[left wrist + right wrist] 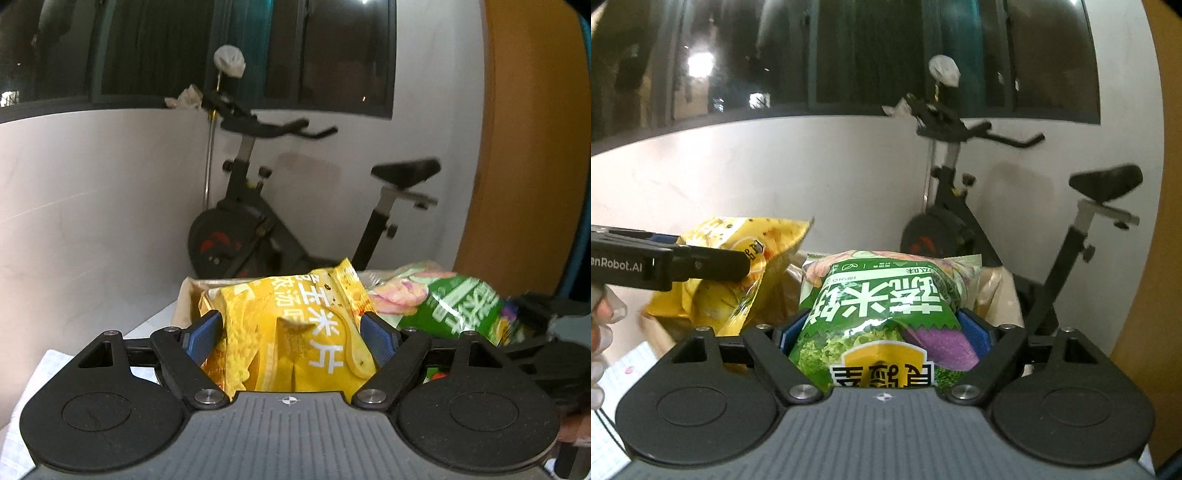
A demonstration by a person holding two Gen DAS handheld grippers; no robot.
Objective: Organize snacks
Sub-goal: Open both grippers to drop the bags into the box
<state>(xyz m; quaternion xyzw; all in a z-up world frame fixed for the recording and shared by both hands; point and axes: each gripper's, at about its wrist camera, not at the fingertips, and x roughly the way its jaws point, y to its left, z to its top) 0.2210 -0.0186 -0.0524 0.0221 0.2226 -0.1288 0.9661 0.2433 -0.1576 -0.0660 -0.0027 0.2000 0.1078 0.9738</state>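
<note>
The yellow bag (pixel 295 332) and green bag (pixel 886 314) fill the space ahead; an exercise bike (pixel 266 221) stands behind by the wall (pixel 92 203); the left side looks free.

I read this as a room in a home, seen at night. 1 black exercise bike (pixel 280 206) stands in the corner against a plain white wall (pixel 92 206), a crumpled cloth (pixel 186 98) draped on its handlebars. Dark window panes (pixel 849 55) above reflect indoor lamps. An orange panel (pixel 524 147), possibly a door, borders the right edge. Snack bags (pixel 882 295) suggest domestic use.
</note>
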